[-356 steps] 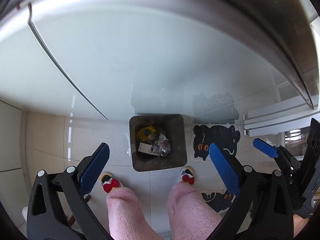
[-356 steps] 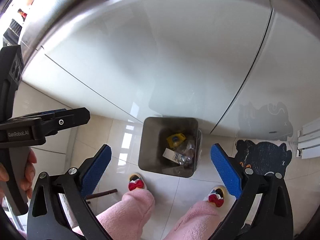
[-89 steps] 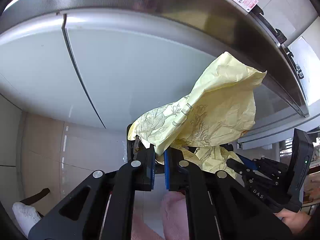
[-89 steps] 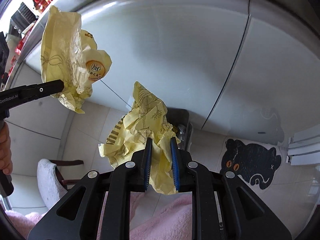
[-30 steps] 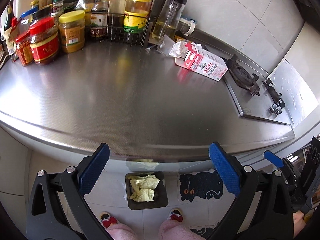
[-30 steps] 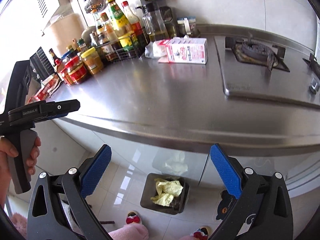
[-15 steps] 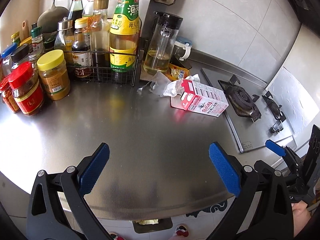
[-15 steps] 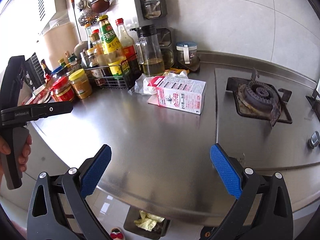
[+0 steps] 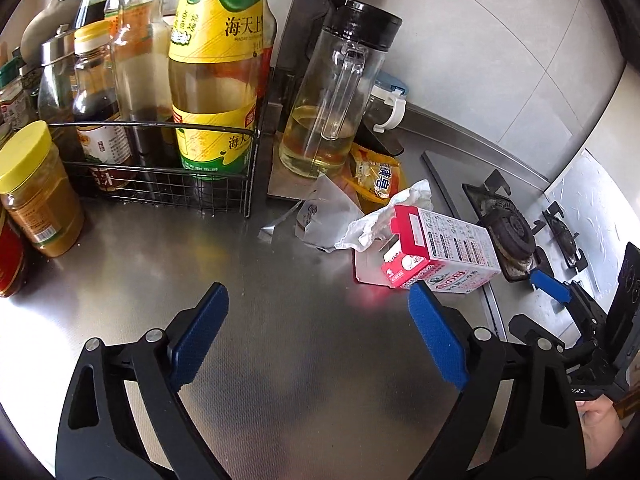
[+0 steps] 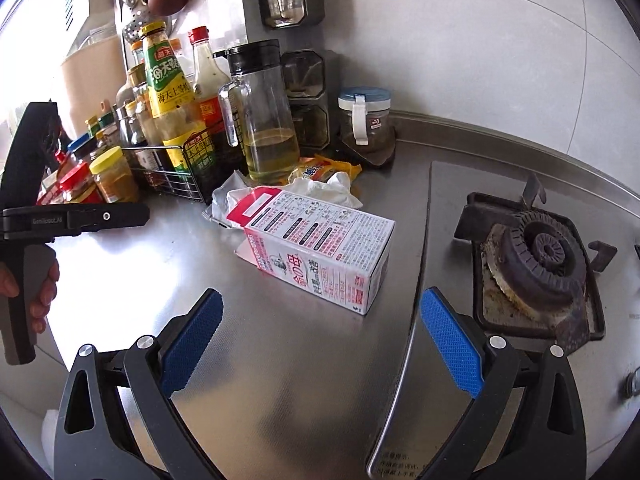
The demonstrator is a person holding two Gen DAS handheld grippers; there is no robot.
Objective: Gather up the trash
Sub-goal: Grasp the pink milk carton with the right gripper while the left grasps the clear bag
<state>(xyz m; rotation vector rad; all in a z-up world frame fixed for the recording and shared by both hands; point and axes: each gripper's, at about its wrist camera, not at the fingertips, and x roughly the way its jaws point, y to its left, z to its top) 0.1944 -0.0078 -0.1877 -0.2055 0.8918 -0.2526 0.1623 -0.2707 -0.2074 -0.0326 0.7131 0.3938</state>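
A pink and white milk carton [image 9: 438, 256] [image 10: 320, 256] lies on its side on the steel counter [image 9: 280, 320]. Behind it sit crumpled white paper [image 9: 384, 216] [image 10: 332, 192], a clear plastic wrapper [image 9: 320, 216] and an orange snack packet [image 9: 376, 178] [image 10: 324, 170]. My left gripper [image 9: 318, 314] hovers over the counter short of the carton; its jaws are closing with nothing between them. My right gripper [image 10: 320, 320] stands open just in front of the carton, also empty. Each gripper shows at the edge of the other's view.
A wire rack of sauce bottles [image 9: 160, 152] and jars [image 9: 36, 192] line the back left. A glass oil jug [image 9: 332, 100] [image 10: 264, 120] stands behind the trash. A gas burner [image 10: 536, 264] lies to the right. A person's hand [image 10: 40, 288] holds the left gripper's handle.
Both grippers have moved forward over the counter toward the carton and wrappers, which now look much nearer. The floor bin has dropped out of view. The left jaws have narrowed slightly.
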